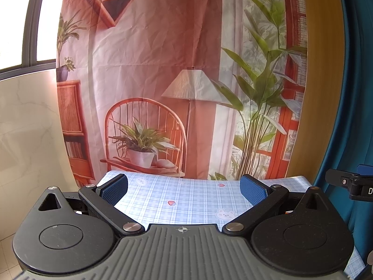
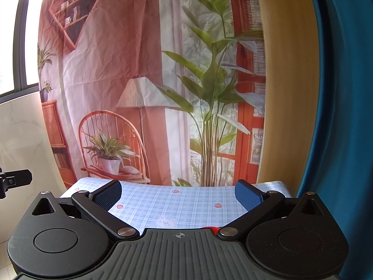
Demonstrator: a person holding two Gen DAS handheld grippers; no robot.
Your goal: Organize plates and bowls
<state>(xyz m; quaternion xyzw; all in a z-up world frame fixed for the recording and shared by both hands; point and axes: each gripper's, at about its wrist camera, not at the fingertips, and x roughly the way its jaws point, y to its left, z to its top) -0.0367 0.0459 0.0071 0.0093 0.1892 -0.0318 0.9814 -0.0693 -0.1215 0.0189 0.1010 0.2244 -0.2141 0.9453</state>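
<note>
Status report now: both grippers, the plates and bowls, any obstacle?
Left gripper open, empty. Right gripper open, empty. No plates or bowls in view. Tablecloth ahead, nothing in the way.

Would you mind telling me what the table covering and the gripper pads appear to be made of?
The table covering looks like a smooth printed sheet, fabric or vinyl, in blue plaid with bears; I cannot tell which. The left gripper pads look like blue rubber, given their fine dotted texture.

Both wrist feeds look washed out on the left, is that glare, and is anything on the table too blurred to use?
Left wrist view: the window is blown out white, straight edges bow with fisheye distortion, and the checked tablecloth between the open left tool stays sharp. Right wrist view: same window glare, tablecloth crisp; open right tool.
</note>
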